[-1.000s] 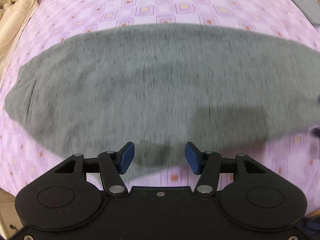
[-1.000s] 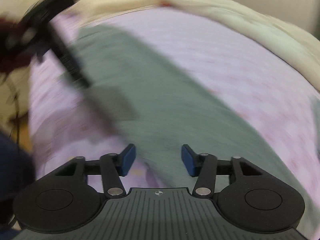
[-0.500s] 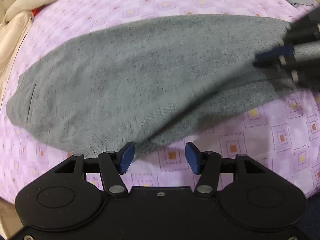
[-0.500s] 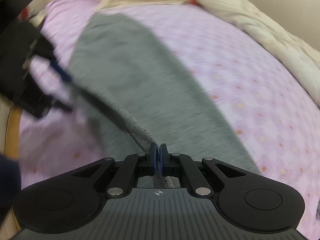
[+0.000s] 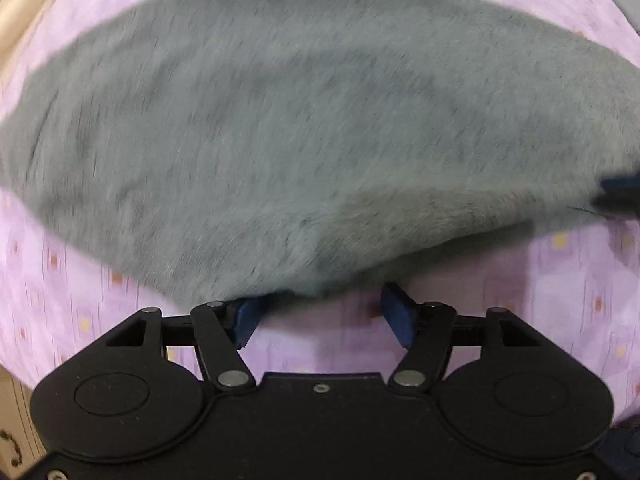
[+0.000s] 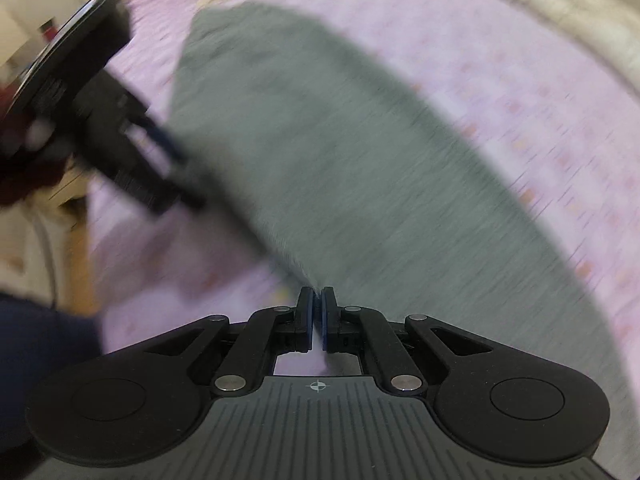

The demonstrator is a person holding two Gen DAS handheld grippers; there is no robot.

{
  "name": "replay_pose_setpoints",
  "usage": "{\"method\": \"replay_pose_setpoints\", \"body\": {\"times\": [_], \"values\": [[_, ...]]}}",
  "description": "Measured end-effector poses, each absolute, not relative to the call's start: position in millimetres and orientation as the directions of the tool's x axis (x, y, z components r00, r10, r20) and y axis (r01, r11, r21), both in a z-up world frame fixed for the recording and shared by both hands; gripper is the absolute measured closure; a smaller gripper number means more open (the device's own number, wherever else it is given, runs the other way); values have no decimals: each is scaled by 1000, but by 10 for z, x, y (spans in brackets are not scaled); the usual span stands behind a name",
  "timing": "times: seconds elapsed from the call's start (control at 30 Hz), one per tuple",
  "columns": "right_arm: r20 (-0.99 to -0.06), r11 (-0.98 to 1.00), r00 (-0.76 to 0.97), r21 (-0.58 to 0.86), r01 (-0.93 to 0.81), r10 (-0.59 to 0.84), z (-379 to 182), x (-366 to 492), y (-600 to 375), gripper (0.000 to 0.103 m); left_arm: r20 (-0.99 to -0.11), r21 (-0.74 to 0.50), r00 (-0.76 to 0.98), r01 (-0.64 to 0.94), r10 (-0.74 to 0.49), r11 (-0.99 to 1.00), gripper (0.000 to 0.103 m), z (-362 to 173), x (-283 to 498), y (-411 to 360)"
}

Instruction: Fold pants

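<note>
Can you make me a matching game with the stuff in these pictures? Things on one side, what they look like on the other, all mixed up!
Things:
1. pants
2. bedsheet
3. left gripper
4. right gripper

Descriptions:
A. fingers shut, pinching the edge of the cloth
B. grey, spread out flat
C. purple with little squares
D. fingers apart and opening, at the cloth's near edge

Pairs: 1-B, 2-C, 3-D, 4-A

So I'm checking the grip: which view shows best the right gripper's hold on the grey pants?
The right wrist view: the right gripper is shut on the grey pants edge. The left wrist view shows only its blurred tip.
</note>
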State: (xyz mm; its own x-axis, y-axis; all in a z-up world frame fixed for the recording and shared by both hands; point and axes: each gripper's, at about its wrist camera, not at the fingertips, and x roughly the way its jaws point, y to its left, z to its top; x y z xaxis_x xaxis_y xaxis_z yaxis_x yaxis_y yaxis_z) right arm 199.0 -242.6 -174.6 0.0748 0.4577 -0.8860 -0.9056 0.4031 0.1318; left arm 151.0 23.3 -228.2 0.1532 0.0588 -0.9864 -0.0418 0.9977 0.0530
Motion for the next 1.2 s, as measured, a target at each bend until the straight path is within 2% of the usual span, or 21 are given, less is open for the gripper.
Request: {"method": "replay_pose_setpoints", "body": {"times": [0.1,0.23,0.33,0.43,0.6,0.67,0.8,0.9,0.93,1.07,1.2], "values": [[-857,431,65,190,-882,511,-1640,1917,-2576,99,-987,65,145,-7,65,998,45,-2176,1377,288],[-789,583,179,259,-770,588,-1525,2067,-2807,98,-973,-23,228,23,-27,999,46,-1854,1236,313],[-801,690,299,186,-699,519,-1614,2197,-2866,95,-944,-74,322,0,-70,997,44,-1630,1278,287],[-820,776,381,118,-619,429,-1767,2310,-2923,92,-926,-47,377,-57,-22,997,43,-1588,1446,229],[-802,895,525,24,-446,283,-1898,2411,-3151,91,-948,20,313,-123,58,992,43,-1909,1678,178],[-801,931,550,24,-364,236,-1940,2426,-3300,85,-965,59,246,-117,87,991,40,-2084,1676,148],[-776,970,587,131,-205,228,-1857,2366,-3740,71,-965,69,241,-135,100,988,35,-2108,1587,190],[-768,965,607,263,7,204,-1774,2261,-4317,59,-975,49,206,-160,82,986,31,-2149,1552,275],[-771,955,610,286,74,184,-1777,2217,-4491,59,-976,51,199,-168,84,984,28,-2164,1544,297],[-792,891,607,321,322,66,-1813,1947,-5211,59,-977,61,188,-181,96,982,27,-2174,1542,326],[-809,810,582,392,436,78,-2025,1839,-5654,58,-979,77,171,-175,107,982,28,-2141,1569,298]]}}
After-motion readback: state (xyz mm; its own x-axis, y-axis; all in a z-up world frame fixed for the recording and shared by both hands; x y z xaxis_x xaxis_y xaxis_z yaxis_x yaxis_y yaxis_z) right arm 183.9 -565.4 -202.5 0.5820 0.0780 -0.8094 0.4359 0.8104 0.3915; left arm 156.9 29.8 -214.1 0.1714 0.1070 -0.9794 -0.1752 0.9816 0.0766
